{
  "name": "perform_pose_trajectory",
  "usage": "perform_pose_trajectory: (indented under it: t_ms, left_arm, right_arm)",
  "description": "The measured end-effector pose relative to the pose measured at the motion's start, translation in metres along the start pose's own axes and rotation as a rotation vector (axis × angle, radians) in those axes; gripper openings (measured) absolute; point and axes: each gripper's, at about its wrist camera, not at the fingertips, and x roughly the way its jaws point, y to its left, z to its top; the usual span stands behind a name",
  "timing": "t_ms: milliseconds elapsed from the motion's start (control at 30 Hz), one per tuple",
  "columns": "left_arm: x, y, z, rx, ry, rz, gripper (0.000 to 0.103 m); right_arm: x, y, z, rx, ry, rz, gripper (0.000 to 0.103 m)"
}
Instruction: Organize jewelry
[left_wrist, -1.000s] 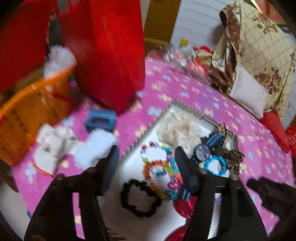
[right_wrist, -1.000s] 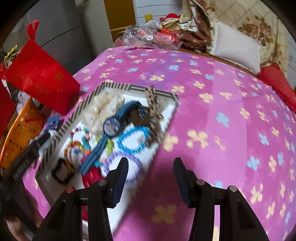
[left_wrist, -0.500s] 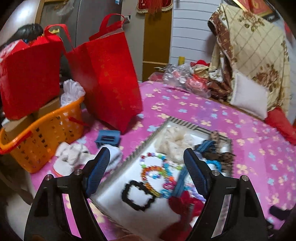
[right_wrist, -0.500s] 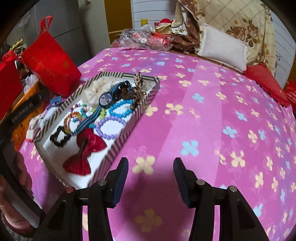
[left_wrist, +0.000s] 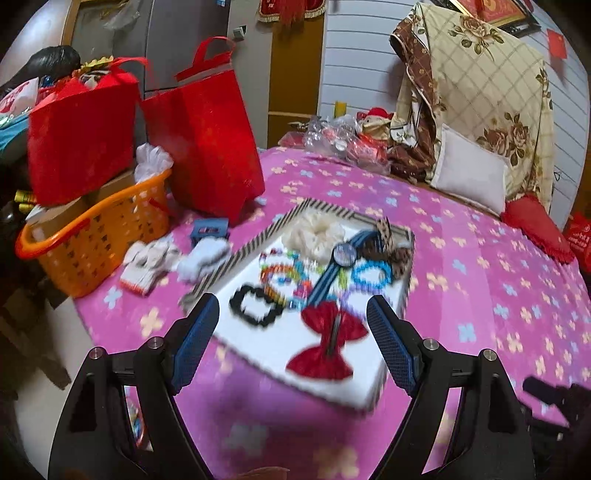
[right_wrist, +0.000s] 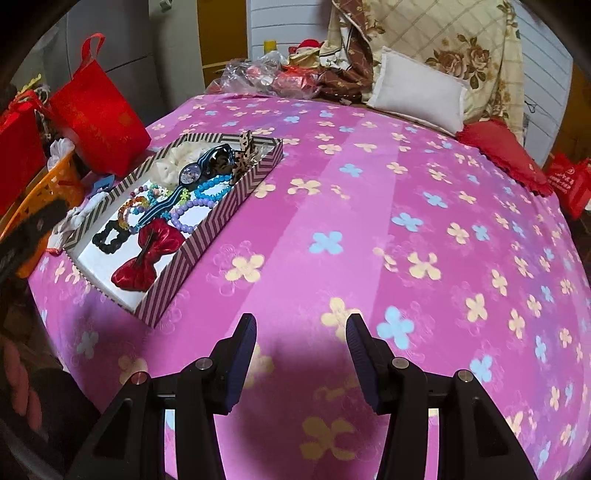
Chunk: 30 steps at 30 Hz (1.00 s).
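Both grippers have drawn back from the tray (left_wrist: 391, 373) since a second ago: the left gripper (left_wrist: 293, 325), then low over the bracelets with its jaws narrower, now hangs above the tray's near end, and its jaws have just been opening, wide apart now with nothing between them. Off to the side, the right gripper (right_wrist: 301, 338) has pulled away over bare pink bedspread (right_wrist: 406, 184), its jaws about half apart and empty. All the jewelry lies in the striped tray: a red bow clip (left_wrist: 327, 345) nearest, a black scrunchie (left_wrist: 255, 306) beside it, a tangle of coloured bead bracelets (left_wrist: 284, 275) crossed by a blue watch (left_wrist: 343, 254), a blue bracelet (left_wrist: 371, 273) and a purple one (right_wrist: 192, 214), with a cream scrunchie (left_wrist: 314, 230) and leopard bow at the far end. Judging from this, the risk lies in the tangle: the watch strap rests across the bracelets, so a pinch on one could drag its neighbours up and spill them onto the soft cover. The tray sits near the bed's corner, and a nudge from a descending finger might tip it toward the orange basket (left_wrist: 92, 236).
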Motion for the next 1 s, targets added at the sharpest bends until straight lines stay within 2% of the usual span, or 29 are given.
perform_pose_trajectory:
  t_ms: [167,267,367,433,533,733,1000]
  left_arm:
    - [-0.029,0.0,-0.017,0.033,0.013,-0.003,0.082]
    - [-0.048,-0.001,-0.019,0.04,0.021,-0.042,0.083]
    - [-0.061,-0.002,-0.018,0.035,0.039,-0.074,0.089]
    - [-0.067,-0.003,-0.017,0.029,0.043,-0.08,0.09]
    - [-0.07,-0.005,-0.017,0.022,0.075,-0.092,0.09]
    - [-0.079,-0.018,-0.026,0.065,0.085,-0.078,0.09]
    - [-0.073,-0.02,-0.035,0.073,0.127,-0.069,0.09]
  right_arm:
    - [-0.015,0.0,-0.01,0.007,-0.02,0.002,0.048]
    - [-0.025,0.002,-0.013,-0.003,-0.039,-0.008,0.048]
    - [-0.036,0.004,-0.016,-0.006,-0.06,-0.01,0.048]
    - [-0.042,0.003,-0.018,-0.005,-0.071,-0.009,0.048]
    - [-0.049,0.003,-0.021,-0.009,-0.081,-0.018,0.048]
    - [-0.057,0.0,-0.029,-0.013,-0.094,-0.034,0.049]
    - [-0.053,-0.005,-0.035,0.001,-0.073,-0.035,0.049]
